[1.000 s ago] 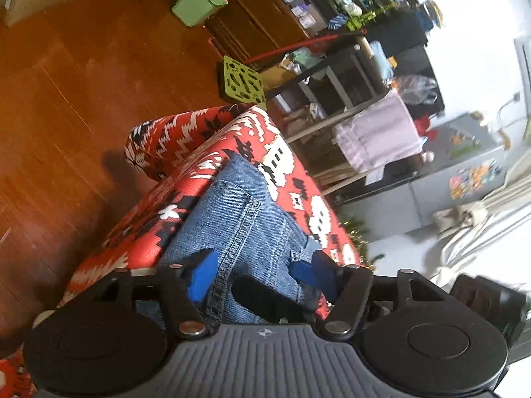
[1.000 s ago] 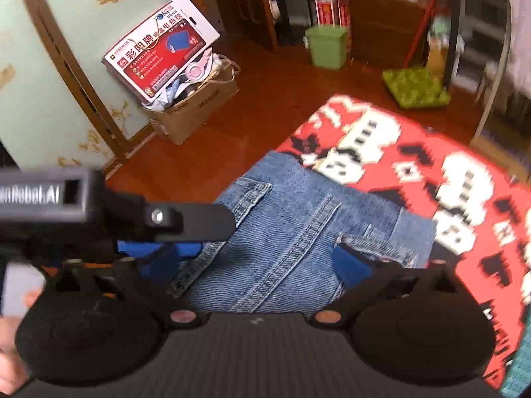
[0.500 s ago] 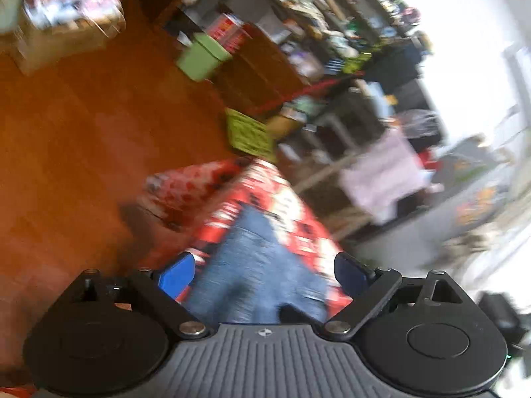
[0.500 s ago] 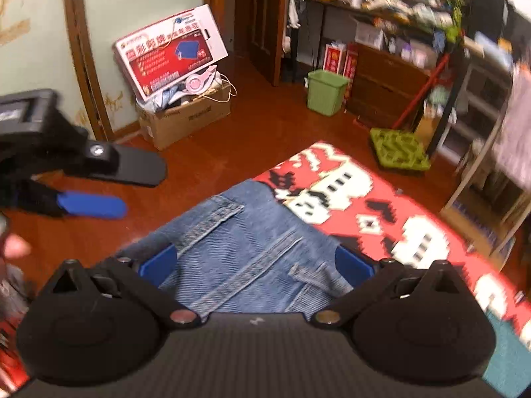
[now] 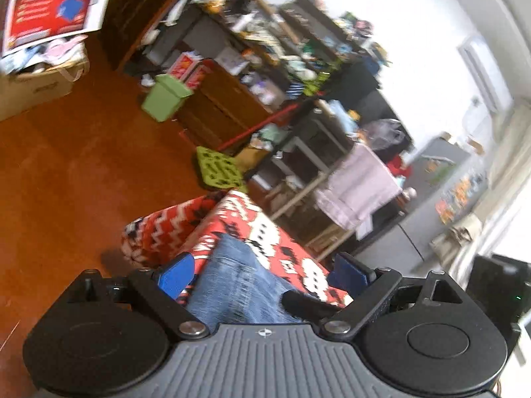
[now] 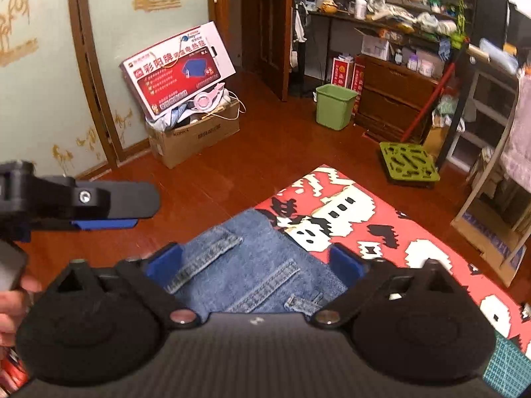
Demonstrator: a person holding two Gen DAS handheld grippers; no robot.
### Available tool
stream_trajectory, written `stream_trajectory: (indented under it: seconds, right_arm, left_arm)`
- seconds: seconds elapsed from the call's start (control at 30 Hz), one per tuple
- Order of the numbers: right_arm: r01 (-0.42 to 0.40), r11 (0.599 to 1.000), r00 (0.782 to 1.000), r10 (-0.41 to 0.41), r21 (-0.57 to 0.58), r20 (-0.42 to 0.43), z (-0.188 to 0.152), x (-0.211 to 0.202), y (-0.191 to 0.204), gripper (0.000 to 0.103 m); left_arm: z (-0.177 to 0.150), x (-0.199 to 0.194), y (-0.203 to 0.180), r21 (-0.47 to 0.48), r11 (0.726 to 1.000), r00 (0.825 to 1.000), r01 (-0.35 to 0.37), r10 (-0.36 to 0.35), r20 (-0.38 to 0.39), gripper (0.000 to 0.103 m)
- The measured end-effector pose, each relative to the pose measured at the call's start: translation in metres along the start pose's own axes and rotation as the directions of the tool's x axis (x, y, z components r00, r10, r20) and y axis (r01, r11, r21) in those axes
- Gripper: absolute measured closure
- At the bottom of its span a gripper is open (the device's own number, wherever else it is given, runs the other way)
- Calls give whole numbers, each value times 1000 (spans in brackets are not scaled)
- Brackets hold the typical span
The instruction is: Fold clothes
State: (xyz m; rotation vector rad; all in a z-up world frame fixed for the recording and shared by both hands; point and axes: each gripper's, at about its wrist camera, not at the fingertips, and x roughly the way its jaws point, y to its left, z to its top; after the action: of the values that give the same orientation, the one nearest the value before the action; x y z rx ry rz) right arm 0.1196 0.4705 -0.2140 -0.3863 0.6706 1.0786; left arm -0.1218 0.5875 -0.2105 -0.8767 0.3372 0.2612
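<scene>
Folded blue jeans [image 6: 252, 265] lie on a red, white and black patterned blanket [image 6: 365, 232], near its corner. My right gripper [image 6: 255, 262] hovers above them, open, its blue pads [image 6: 164, 262] wide apart with nothing between them. In the left wrist view the jeans [image 5: 239, 285] show between the spread pads of my left gripper [image 5: 262, 275], which is open and off the denim. One finger [image 6: 126, 199] of the left gripper reaches in from the left of the right wrist view, above the floor. A hand [image 6: 10, 298] shows at that edge.
Red-brown wooden floor [image 6: 232, 172] surrounds the blanket. A cardboard box [image 6: 195, 136] with a red and white board stands by the wall. A green bin [image 6: 333, 106], a green lattice stool [image 6: 408, 162], cluttered shelves [image 6: 398, 93] and a rack with pale cloth [image 5: 358, 185] stand beyond.
My left gripper opened wide, let go of the denim and pulled up and back. My right gripper also rose away from the jeans and stayed open.
</scene>
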Motion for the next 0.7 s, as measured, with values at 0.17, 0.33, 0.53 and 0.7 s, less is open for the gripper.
stream_trajectory:
  seconds: [0.17, 0.33, 0.53, 0.7]
  right_arm:
    - [-43, 997, 999, 44, 65, -21, 13, 7, -8, 77]
    - [-72, 990, 995, 80, 124, -64, 19, 33, -10, 97]
    - [-74, 974, 988, 100, 215, -114, 17, 73, -15, 99]
    - [-34, 968, 988, 70, 250, -136, 11, 82, -31, 103]
  left_arm:
    - [3, -4, 13, -115, 990, 996, 79, -72, 61, 36]
    - [0, 5, 19, -145, 985, 995, 95, -91, 34, 100]
    - [-8, 26, 21, -145, 988, 995, 50, -61, -76, 103]
    - [-16, 45, 22, -138, 990, 988, -4, -18, -156, 103]
